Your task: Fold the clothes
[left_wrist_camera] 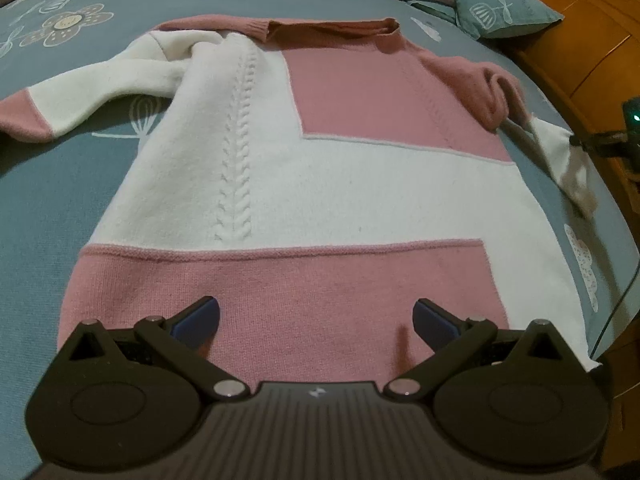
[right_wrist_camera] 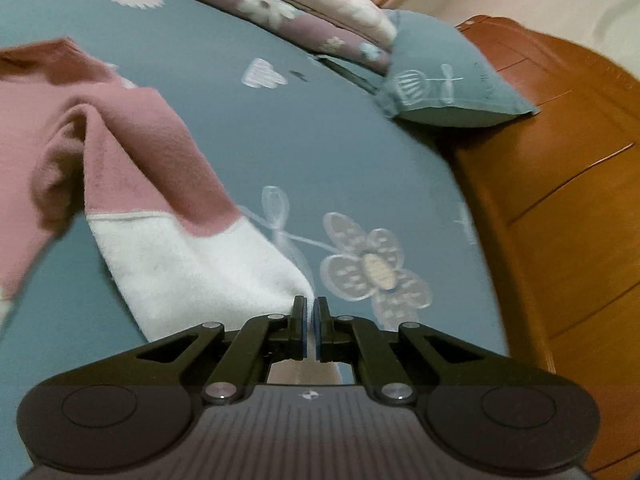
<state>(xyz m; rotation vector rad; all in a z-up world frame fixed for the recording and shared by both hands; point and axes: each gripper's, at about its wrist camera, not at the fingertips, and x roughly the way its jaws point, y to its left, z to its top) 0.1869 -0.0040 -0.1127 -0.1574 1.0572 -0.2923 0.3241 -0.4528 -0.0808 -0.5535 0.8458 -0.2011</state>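
Sweater (left_wrist_camera: 320, 184) flat on bed (left_wrist_camera: 48, 208), left claw (left_wrist_camera: 316, 316) spread over hem, right claw (right_wrist_camera: 311, 312) pinching sleeve (right_wrist_camera: 192, 264) cuff

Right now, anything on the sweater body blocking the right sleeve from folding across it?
Nothing visible. The right gripper is shut on the white sleeve cuff, lifted off the bedsheet. The sweater body lies flat and bare; the left gripper hovers open over its hem.
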